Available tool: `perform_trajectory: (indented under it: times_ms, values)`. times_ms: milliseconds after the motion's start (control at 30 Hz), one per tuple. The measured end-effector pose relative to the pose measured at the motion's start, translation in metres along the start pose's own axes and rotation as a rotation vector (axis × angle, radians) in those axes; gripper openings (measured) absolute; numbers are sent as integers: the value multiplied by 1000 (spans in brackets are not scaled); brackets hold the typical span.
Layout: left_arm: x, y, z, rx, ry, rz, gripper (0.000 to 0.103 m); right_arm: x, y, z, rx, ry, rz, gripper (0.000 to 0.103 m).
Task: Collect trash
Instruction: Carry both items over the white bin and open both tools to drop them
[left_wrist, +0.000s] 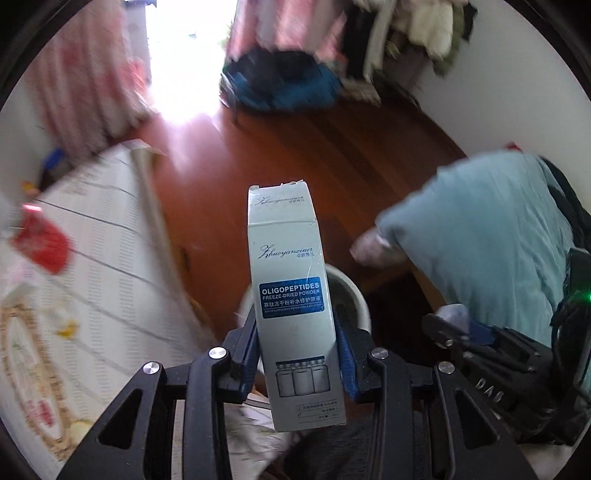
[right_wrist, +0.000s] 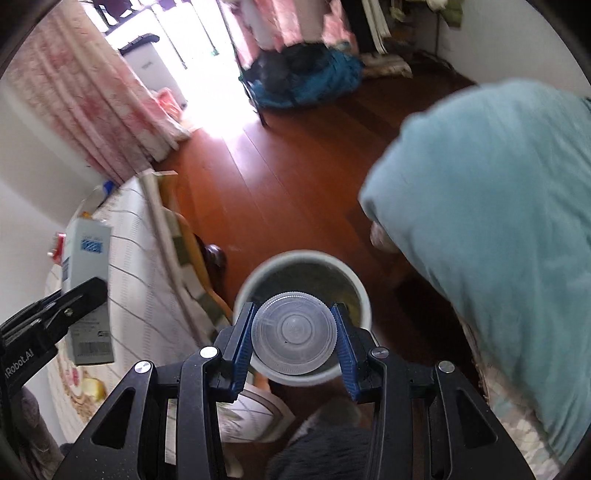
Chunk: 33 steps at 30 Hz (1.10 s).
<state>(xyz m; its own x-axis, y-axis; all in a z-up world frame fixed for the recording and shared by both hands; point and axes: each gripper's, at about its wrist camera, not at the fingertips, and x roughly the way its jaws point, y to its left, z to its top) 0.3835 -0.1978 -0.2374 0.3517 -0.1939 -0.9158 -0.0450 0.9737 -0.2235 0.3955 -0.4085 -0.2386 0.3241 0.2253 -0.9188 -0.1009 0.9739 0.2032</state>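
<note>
My left gripper (left_wrist: 295, 332) is shut on a tall white cardboard box (left_wrist: 291, 295) with a blue label, held upright above the floor. The box also shows in the right wrist view (right_wrist: 86, 258), at the left with the left gripper. My right gripper (right_wrist: 295, 332) is shut on a clear round plastic lid (right_wrist: 293, 332), held directly over the open mouth of a white trash bin (right_wrist: 258, 273) on the floor. The bin's rim (left_wrist: 354, 291) shows behind the box in the left wrist view. The right gripper (left_wrist: 458, 325) appears there at lower right.
A white patterned bed or mat (left_wrist: 92, 240) with a red packet (left_wrist: 40, 240) and scraps lies at left. A light blue pillow (right_wrist: 480, 221) sits at right. Red-brown wood floor (left_wrist: 295, 147), pink curtains (right_wrist: 92, 103) and a blue bag (right_wrist: 314, 81) lie beyond.
</note>
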Motion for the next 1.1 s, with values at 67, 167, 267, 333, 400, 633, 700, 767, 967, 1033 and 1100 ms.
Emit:
perform_trajectory:
  times_ms: [67, 167, 267, 333, 400, 633, 700, 767, 967, 1033, 1100]
  values:
    - [27, -7, 4, -4, 74, -38, 33, 19, -12, -3, 11, 37, -3, 43]
    - [62, -12, 11, -16, 169, -89, 34, 47, -25, -8, 36, 92, 0, 43]
    - [88, -14, 21, -31, 227, -105, 35, 69, -34, -8, 53, 124, -3, 43]
    - [98, -12, 25, -35, 249, -93, 38, 81, -37, -6, 55, 139, -3, 43]
    - [106, -10, 32, -55, 259, -102, 86, 89, -37, -3, 51, 144, -8, 43]
    - [100, 14, 33, -102, 232, -23, 96, 110, -30, 7, 33, 161, -32, 43]
    - [94, 20, 23, -105, 215, 38, 96, 117, -26, 9, 17, 173, -27, 43]
    - [91, 29, 15, -102, 197, 94, 96, 127, -20, 11, 2, 188, -27, 47]
    - [71, 42, -7, -103, 158, 200, 96, 125, -12, 7, -1, 180, -23, 88]
    - [64, 46, -11, -104, 148, 211, 96, 119, -11, 5, 0, 171, -31, 90]
    - [54, 49, -16, -106, 135, 225, 96, 112, -10, 3, 1, 162, -35, 93]
